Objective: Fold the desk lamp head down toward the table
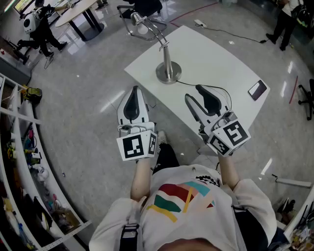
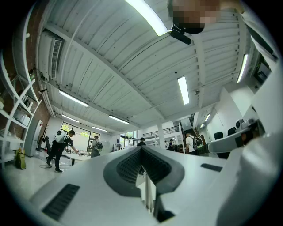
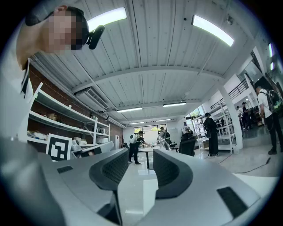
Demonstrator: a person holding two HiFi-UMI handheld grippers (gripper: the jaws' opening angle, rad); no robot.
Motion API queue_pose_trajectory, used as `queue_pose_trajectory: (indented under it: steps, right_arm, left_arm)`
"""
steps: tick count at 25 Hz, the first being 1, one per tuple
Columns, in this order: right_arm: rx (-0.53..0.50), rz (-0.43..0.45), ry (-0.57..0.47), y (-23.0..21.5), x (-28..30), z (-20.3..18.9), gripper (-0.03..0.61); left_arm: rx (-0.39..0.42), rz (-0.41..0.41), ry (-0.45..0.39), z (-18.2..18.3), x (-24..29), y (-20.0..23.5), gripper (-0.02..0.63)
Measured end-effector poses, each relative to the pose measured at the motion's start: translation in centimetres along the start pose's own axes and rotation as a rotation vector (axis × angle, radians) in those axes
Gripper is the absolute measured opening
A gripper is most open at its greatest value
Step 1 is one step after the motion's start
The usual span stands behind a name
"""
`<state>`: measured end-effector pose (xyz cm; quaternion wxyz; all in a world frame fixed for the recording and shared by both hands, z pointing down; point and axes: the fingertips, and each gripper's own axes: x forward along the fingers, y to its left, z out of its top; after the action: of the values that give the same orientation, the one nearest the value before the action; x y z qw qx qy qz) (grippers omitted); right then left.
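Observation:
The desk lamp stands on the white table (image 1: pixel 211 54). It has a round silver base (image 1: pixel 168 73), a thin jointed arm, and a head (image 1: pixel 140 20) that is raised at the far left, past the table edge. My left gripper (image 1: pixel 133 94) is shut and empty, hanging over the floor just off the table's near-left edge. My right gripper (image 1: pixel 193 93) is open and empty over the table's near edge, short of the base. In the left gripper view the jaws (image 2: pixel 141 152) meet. In the right gripper view the jaws (image 3: pixel 140 159) stand apart and point into the room.
A black cable runs from the lamp base across the table. A dark phone (image 1: pixel 257 89) lies near the table's right edge. White shelving (image 1: pixel 19 147) lines the left side. A chair (image 1: pixel 142 12) and another table (image 1: pixel 81 12) stand beyond, with people walking at a distance.

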<state>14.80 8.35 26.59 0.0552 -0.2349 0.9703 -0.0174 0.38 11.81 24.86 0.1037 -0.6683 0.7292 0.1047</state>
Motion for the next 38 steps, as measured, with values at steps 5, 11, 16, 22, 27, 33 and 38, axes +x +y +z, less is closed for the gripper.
queue_pose_trajectory:
  steps: [5,11,16,22,27,33,38]
  right_arm:
    - [-0.017,-0.015,0.014,-4.2,12.6,1.3,0.167]
    - [-0.058,-0.08,0.045,-7.8,23.9,2.5,0.216]
    - [-0.056,-0.105,0.157,-12.2,28.2,1.3,0.216]
    - [0.003,-0.087,0.207,-16.1,30.2,-0.8,0.216]
    - [-0.005,-0.069,0.278,-17.4,32.9,-2.9,0.216]
    - [0.024,0.012,0.288,-17.5,34.1,-4.1,0.215]
    - [0.012,0.011,0.319,-17.9,35.8,-4.5,0.213]
  left_arm:
    - [0.049,-0.07,-0.058,0.3,10.1,7.5,0.048]
    - [0.038,-0.241,-0.034,-0.6,20.3,13.5,0.138]
    - [-0.009,-0.339,0.004,-3.4,27.1,13.5,0.138]
    - [-0.024,-0.4,0.005,-5.2,30.7,11.4,0.138]
    - [0.035,-0.437,0.052,-6.7,33.3,11.7,0.138]
    - [0.053,-0.463,0.053,-8.2,34.9,11.2,0.138]
    - [0.044,-0.489,0.085,-9.2,35.8,11.4,0.11]
